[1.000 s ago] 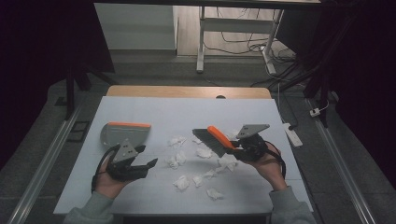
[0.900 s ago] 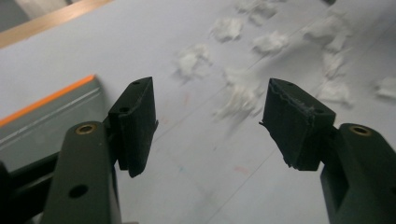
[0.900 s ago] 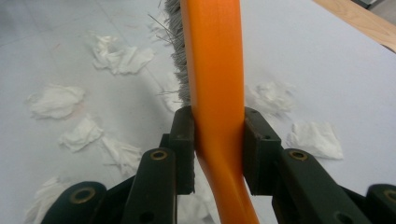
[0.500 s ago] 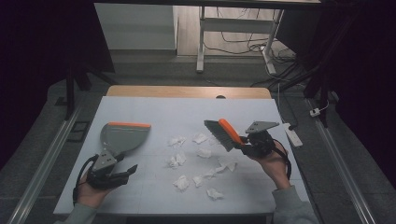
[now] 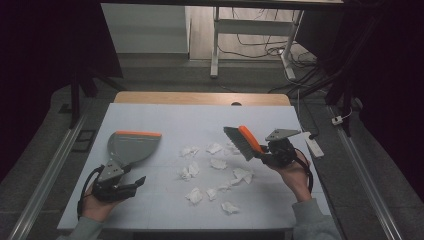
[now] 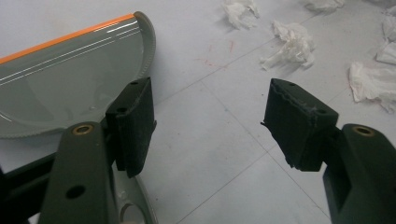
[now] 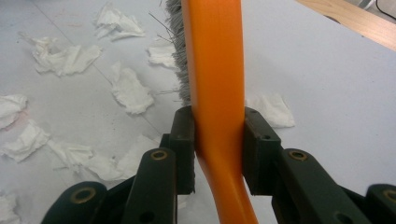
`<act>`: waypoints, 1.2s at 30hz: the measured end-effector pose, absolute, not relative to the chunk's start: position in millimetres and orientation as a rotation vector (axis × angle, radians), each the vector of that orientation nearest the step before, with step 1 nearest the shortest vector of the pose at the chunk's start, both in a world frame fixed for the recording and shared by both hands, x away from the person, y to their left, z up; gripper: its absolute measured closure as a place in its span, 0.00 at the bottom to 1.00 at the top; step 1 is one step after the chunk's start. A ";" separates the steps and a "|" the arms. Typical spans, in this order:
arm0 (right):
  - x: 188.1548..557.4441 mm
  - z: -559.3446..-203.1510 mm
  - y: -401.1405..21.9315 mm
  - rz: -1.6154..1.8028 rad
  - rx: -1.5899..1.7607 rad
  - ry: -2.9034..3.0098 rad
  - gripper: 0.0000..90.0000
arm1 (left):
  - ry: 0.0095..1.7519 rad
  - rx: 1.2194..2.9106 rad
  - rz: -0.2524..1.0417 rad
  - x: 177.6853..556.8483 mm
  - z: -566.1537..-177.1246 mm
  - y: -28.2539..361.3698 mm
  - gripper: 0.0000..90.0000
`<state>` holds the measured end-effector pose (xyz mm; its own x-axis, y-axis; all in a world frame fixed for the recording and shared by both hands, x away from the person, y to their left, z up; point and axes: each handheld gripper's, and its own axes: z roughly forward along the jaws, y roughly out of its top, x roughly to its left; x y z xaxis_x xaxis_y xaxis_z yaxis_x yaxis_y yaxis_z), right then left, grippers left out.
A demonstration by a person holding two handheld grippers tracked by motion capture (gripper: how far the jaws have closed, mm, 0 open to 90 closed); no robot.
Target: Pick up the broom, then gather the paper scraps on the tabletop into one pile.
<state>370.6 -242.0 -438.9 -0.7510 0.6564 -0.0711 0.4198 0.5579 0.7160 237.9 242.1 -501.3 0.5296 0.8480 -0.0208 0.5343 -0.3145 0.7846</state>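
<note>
Sweep not started, by the look of it: paper scraps (image 5: 218, 163) are scattered mid-desk, none in the dustpan (image 5: 131, 146).

Right hand-held gripper (image 5: 270, 152) is clamped on the orange handle of the brush (image 5: 241, 141), jaws tight on both sides in the right gripper view (image 7: 217, 149). Brush is held off the desk (image 5: 165, 117) at about 3 o'clock from the scrap pile. Long axis runs from the grip toward 10 o'clock in the high view, bristle head leading and raised, bristles facing down-left.

Left hand-held gripper (image 5: 131, 183) is empty, jaws wide and just opened a bit further, nothing between them (image 6: 208, 123). Dustpan lies flat at 9 o'clock of the pile, orange lip at its far edge, handle toward the left gripper, not gripped.

Left to do: grab dustpan, sweep scraps in.
</note>
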 end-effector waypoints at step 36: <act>447.8 -443.7 -256.7 0.427 1.098 2.465 0.77 | 1.101 2.024 0.495 249.9 -503.4 236.6 0.37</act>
<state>447.8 -256.7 -443.7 -0.6078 0.7572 -0.2390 0.6328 0.6438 0.4302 249.9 236.6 -503.4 0.5519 0.8336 -0.0221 0.5365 -0.3347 0.7747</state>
